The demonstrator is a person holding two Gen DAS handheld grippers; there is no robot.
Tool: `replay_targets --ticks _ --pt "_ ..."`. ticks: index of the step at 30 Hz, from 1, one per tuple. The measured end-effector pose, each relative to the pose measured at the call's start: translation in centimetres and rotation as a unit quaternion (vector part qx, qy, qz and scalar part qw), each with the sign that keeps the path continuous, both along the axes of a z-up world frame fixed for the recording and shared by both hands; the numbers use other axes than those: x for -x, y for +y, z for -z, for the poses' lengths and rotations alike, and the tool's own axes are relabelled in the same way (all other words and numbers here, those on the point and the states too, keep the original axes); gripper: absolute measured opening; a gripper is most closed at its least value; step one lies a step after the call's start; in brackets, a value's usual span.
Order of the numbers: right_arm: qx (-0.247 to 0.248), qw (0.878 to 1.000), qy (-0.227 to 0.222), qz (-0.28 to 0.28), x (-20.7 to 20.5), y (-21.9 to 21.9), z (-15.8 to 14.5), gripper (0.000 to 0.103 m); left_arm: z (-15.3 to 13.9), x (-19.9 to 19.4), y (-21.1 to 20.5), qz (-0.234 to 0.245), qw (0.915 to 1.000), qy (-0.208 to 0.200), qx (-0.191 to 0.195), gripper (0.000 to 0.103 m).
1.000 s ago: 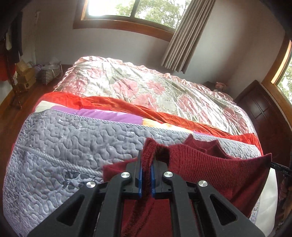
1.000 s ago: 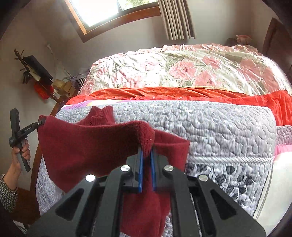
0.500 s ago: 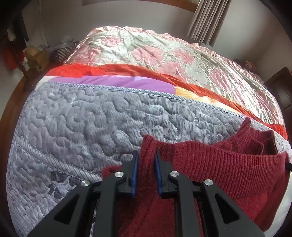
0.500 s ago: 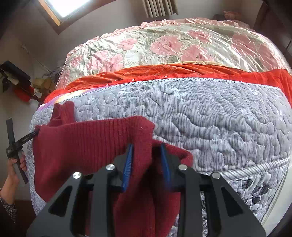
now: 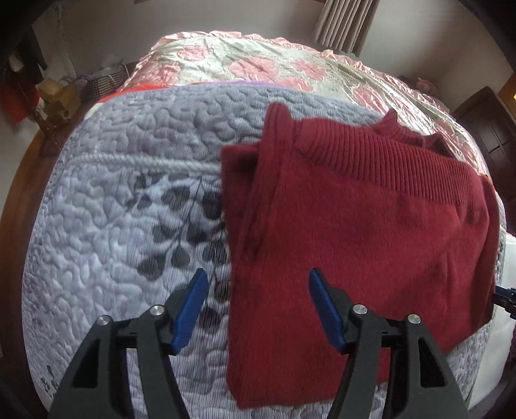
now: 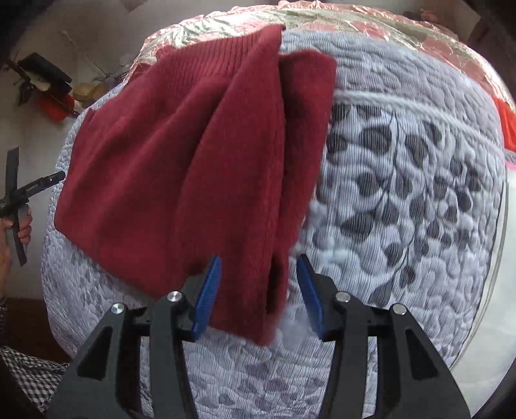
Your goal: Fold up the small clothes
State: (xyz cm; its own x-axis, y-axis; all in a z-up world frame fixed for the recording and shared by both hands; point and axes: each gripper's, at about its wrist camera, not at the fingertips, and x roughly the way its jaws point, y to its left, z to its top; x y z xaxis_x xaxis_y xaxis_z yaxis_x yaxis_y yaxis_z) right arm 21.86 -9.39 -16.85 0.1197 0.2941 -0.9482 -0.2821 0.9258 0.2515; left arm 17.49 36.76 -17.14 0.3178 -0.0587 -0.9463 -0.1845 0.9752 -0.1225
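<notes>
A dark red knitted sweater (image 5: 348, 225) lies spread on the grey quilted bedspread (image 5: 129, 209), its ribbed hem and collar at the far side. My left gripper (image 5: 254, 283) stands open just above the sweater's left edge, blue pads wide apart, holding nothing. In the right wrist view the same sweater (image 6: 180, 154) lies in long folds, one narrow strip reaching toward me. My right gripper (image 6: 259, 269) is open over that strip, with nothing between its pads. The left gripper's handle (image 6: 19, 199) shows at the far left in a person's hand.
Behind the grey bedspread (image 6: 403, 193) lies a pink floral quilt (image 5: 274, 71). A basket and wooden items (image 5: 64, 93) stand on the floor at the left. Dark wooden furniture (image 5: 490, 129) stands at the right, a curtain (image 5: 345, 22) hangs behind the bed.
Both grippers were shut on the sweater's corners, holding it up. They lowered it onto the bedspread and opened; the sweater now lies flat and free of both.
</notes>
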Motion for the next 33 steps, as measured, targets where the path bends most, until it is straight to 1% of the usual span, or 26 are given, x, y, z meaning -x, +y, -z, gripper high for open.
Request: replay_targets --ticks 2,3,5,6,7,9,13,15,16,18,20,22,24,26,27,28,29,33 --pt "-0.016 1.0 0.015 0.008 1.1 -0.2 0.9 0.043 0.9 1.8 -0.6 -0.003 0.9999 0.014 0.002 0.065" --pt "-0.018 1.0 0.017 0.01 1.4 -0.1 1.2 0.037 1.3 2.5 -0.8 -0.005 0.9998 0.02 0.005 0.065" --pt "-0.021 0.999 0.02 0.015 1.6 -0.1 1.6 0.031 2.2 3.5 -1.2 -0.011 0.9995 0.029 0.01 0.065" --pt "-0.029 0.999 0.023 0.015 1.7 0.0 1.5 0.016 2.6 3.7 -1.4 -0.014 0.9993 0.032 0.011 0.065" --pt "-0.043 0.999 0.029 0.013 1.6 0.0 1.4 0.007 2.9 3.9 -1.5 -0.018 0.9992 0.035 0.012 0.065" --pt "-0.065 0.998 0.022 0.014 1.7 -0.4 0.4 0.006 3.2 4.1 -1.6 -0.022 0.9989 0.037 0.015 0.065" --pt "-0.108 0.994 0.011 0.007 2.9 -1.9 -1.8 0.006 2.5 4.1 -1.3 -0.019 0.9993 0.03 0.01 0.064" --pt "-0.108 0.994 0.013 0.001 3.6 -2.4 -1.9 0.005 2.1 4.0 -1.1 -0.018 0.9995 0.026 0.002 0.064" --pt "-0.1 0.995 0.015 -0.002 4.0 -2.7 -1.5 0.005 1.9 4.2 -0.9 -0.018 0.9995 0.024 -0.001 0.063" --pt "-0.071 0.997 0.024 -0.006 4.5 -2.8 -0.1 0.005 1.9 4.1 -0.7 -0.018 0.9995 0.025 -0.002 0.063" --pt "-0.055 0.997 0.046 -0.001 4.8 -2.7 2.2 0.005 2.2 4.0 -0.7 -0.012 0.9994 0.03 -0.007 0.064" --pt "-0.053 0.997 0.054 0.007 4.8 -2.6 3.6 0.006 2.6 3.7 -0.8 -0.004 0.9992 0.036 -0.018 0.065" --pt "-0.058 0.997 0.057 0.013 4.5 -2.6 3.6 0.007 2.6 3.6 -1.0 0.0 0.9991 0.038 -0.02 0.065" --pt "-0.047 0.998 0.045 0.004 4.0 -2.5 2.6 0.018 2.2 3.5 -1.4 0.003 0.9991 0.036 -0.023 0.065" --pt "-0.038 0.999 0.035 -0.003 3.9 -2.6 2.0 0.034 2.0 3.6 -1.4 0.006 0.9992 0.032 -0.024 0.064" --pt "-0.031 0.999 0.025 -0.009 3.6 -2.6 1.4 0.043 1.8 3.6 -1.5 0.007 0.9993 0.03 -0.024 0.065" --pt "-0.031 0.999 0.021 -0.013 3.2 -2.4 1.1 0.045 1.7 3.6 -1.5 0.008 0.9993 0.031 -0.021 0.066" --pt "-0.032 0.999 0.026 -0.017 2.6 -1.8 1.1 0.044 1.9 3.9 -1.8 0.002 0.9993 0.036 -0.007 0.067"
